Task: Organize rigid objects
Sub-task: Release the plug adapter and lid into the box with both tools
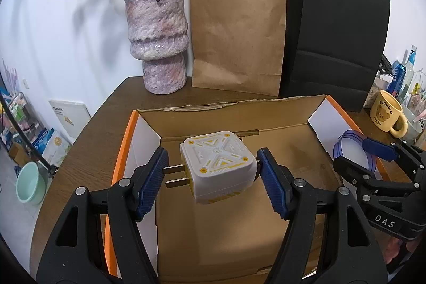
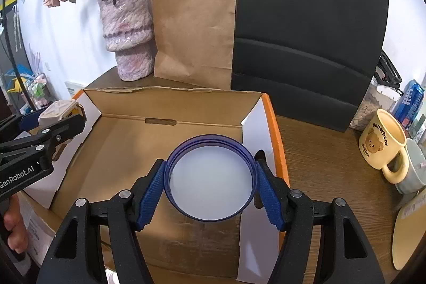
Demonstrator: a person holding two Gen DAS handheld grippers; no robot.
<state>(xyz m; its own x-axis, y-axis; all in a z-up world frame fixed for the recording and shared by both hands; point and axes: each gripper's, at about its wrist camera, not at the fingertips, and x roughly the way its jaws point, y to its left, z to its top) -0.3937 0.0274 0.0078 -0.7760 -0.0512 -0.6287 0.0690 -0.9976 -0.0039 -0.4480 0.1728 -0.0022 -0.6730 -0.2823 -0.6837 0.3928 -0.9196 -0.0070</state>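
A white and yellow plug adapter (image 1: 221,164) hangs over the open cardboard box (image 1: 125,140), its two prongs pointing left. My left gripper (image 1: 213,167) is shut on it, the left pad against the prongs and the right pad against its body. In the right wrist view my right gripper (image 2: 210,172) is shut on a round blue-rimmed lid (image 2: 210,182) with a white inside, above the right part of the box (image 2: 274,124). The lid (image 1: 351,151) and right gripper (image 1: 354,155) show at the right of the left wrist view. The left gripper (image 2: 56,115) with the adapter (image 2: 57,109) shows at the left of the right wrist view.
Behind the box stand a pink vase (image 1: 157,41) of dried flowers, a brown paper bag (image 1: 237,31) and a black paper bag (image 1: 335,39). A yellow bear mug (image 2: 383,145), a pale cup and a blue can (image 2: 410,100) sit at the right. The brown table's left edge (image 1: 87,151) drops to floor clutter.
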